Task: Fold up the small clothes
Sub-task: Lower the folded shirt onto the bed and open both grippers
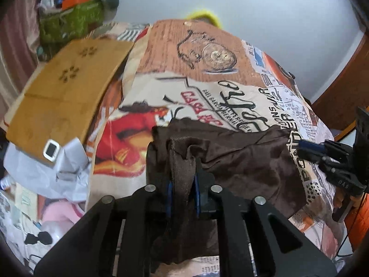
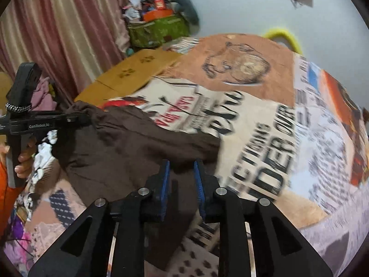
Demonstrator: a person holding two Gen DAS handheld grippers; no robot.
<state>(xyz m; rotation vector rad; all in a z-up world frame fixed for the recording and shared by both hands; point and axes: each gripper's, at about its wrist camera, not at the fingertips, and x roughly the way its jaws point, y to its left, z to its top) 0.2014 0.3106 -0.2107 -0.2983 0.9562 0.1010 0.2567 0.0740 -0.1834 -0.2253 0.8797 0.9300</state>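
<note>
A small dark brown garment [image 1: 242, 159] lies on a bed covered with a newspaper-print sheet [image 1: 207, 57]. My left gripper [image 1: 183, 182] is shut on a bunched edge of the garment, which hangs down between its blue pads. In the right wrist view the garment [image 2: 120, 147] spreads leftward, and the left gripper [image 2: 76, 117] holds its far corner. My right gripper [image 2: 182, 164] has its blue fingers slightly apart at the garment's near edge; no cloth is clearly pinched. The right gripper also shows in the left wrist view [image 1: 306, 147] at the garment's right corner.
A flat cardboard box [image 1: 66, 92] lies on the bed's left side, with crumpled white paper [image 1: 55, 173] beside it. A green bag with clutter [image 1: 69, 20] stands at the back by a pink curtain [image 2: 57, 34]. A yellow hoop [image 2: 283, 34] peeks behind the bed.
</note>
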